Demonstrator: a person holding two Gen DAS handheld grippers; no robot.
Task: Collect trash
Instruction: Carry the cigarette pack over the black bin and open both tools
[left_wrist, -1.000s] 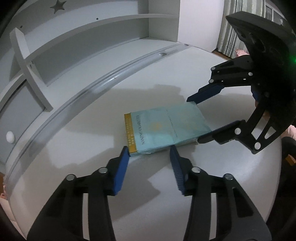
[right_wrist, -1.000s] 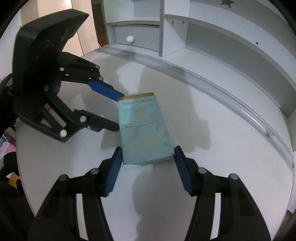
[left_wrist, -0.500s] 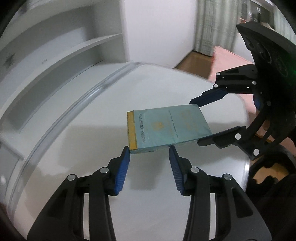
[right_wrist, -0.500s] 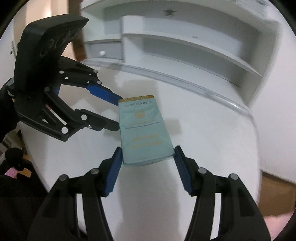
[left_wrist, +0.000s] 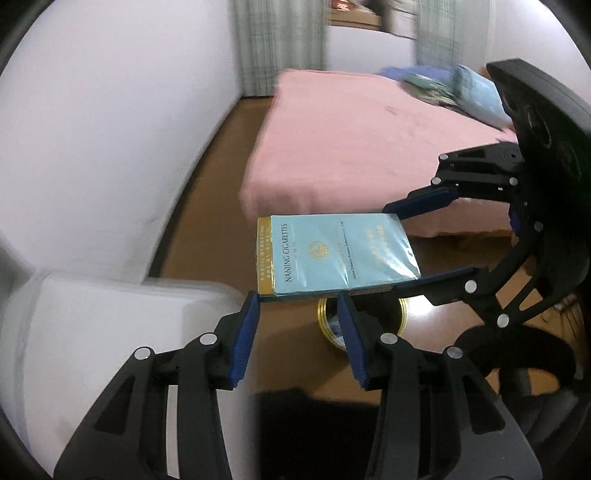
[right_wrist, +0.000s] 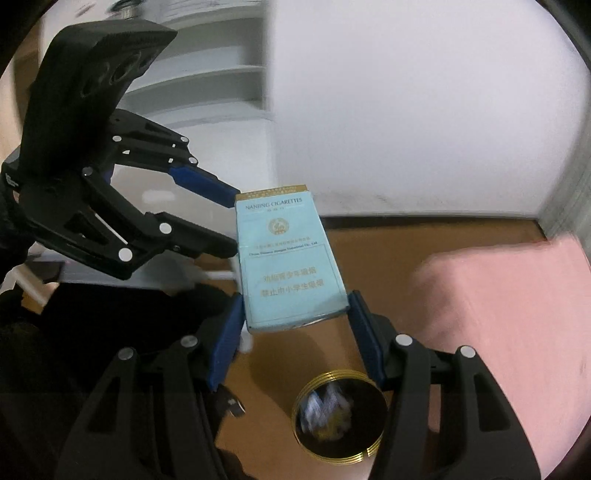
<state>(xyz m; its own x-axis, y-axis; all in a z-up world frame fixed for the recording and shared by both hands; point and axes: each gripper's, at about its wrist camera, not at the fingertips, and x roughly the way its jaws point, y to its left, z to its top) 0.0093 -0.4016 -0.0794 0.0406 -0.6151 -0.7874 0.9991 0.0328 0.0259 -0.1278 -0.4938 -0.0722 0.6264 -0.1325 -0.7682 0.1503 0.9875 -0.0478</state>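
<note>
Over the wooden floor (right_wrist: 373, 280) now, pink bed (left_wrist: 369, 147) off to one side. The gold-rimmed bin (right_wrist: 341, 415) sits right below us (already some trash inside). We've got the cigarette carton (left_wrist: 336, 254) held off the desk, left gripper (left_wrist: 298, 306) clamping one end, right gripper (right_wrist: 295, 314) clamping the other. Just the drop left, we reckon.
</note>
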